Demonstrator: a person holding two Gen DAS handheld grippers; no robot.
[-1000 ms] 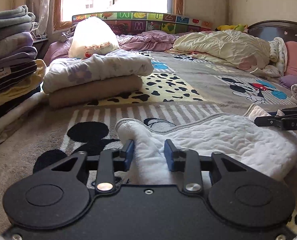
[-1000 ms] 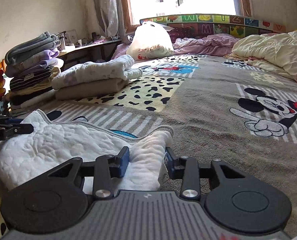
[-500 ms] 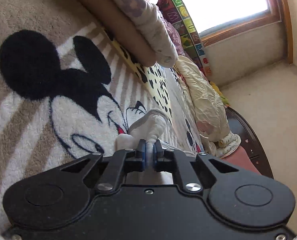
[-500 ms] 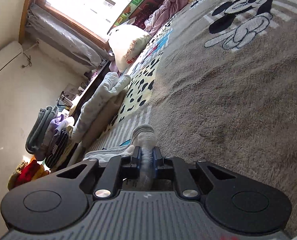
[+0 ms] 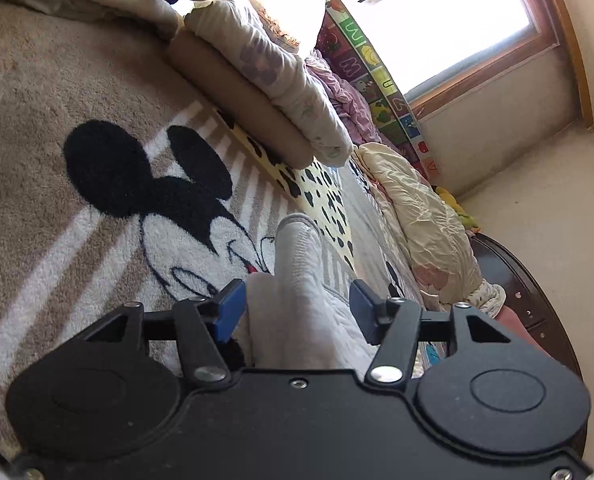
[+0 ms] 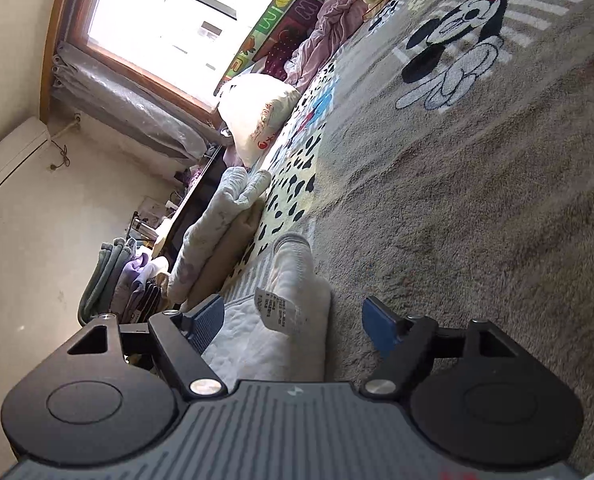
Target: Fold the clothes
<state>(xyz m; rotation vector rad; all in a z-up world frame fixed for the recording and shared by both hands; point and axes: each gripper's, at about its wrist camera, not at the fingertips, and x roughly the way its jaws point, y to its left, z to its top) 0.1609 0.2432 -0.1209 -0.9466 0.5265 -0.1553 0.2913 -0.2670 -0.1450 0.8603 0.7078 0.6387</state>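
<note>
My left tongs (image 5: pixel 295 312) are apart, blue pads either side of the white quilted garment (image 5: pixel 297 280) without gripping it. My right tongs (image 6: pixel 293 322) are apart too, a cuff of that garment (image 6: pixel 293 264) and its care label (image 6: pixel 275 310) lying loose between them. Garment rests on the cartoon-print blanket (image 5: pixel 97 208) covering the bed. Beyond it: folded stack (image 5: pixel 265 80), floral piece over tan one. Further back, white bag (image 6: pixel 257 108), cream quilt (image 5: pixel 421 216), window (image 6: pixel 157 12).
</note>
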